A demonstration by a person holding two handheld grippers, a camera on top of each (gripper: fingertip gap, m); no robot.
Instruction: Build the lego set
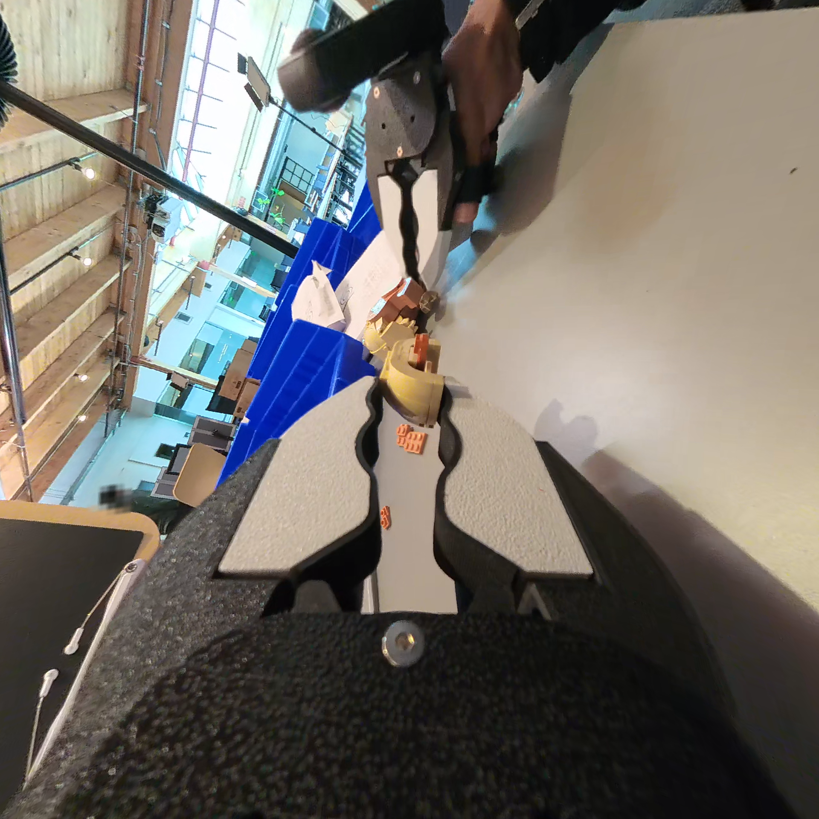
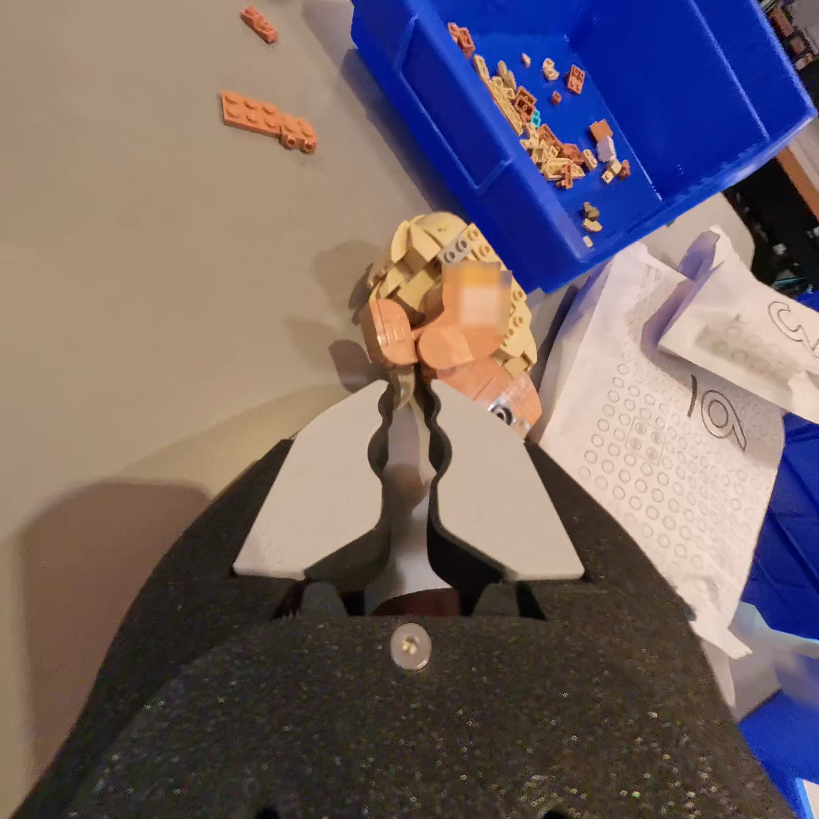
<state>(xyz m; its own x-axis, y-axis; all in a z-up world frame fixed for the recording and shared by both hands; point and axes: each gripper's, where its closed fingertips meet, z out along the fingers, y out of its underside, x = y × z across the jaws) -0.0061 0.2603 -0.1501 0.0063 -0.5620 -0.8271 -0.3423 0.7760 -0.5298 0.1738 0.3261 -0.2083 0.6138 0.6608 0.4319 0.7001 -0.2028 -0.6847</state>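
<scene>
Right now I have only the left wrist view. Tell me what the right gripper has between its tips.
Observer: The right gripper is pinched on a small olive-tan piece at the near edge of the lego model.
Operator: Report what is inside the blue bin.
Observer: The blue bin holds a loose scatter of tan and brown pieces on its floor.
Operator: Check the far side of the model from me.
Observer: A white paper bag printed with circles lies flat there, close beside the model.
</scene>
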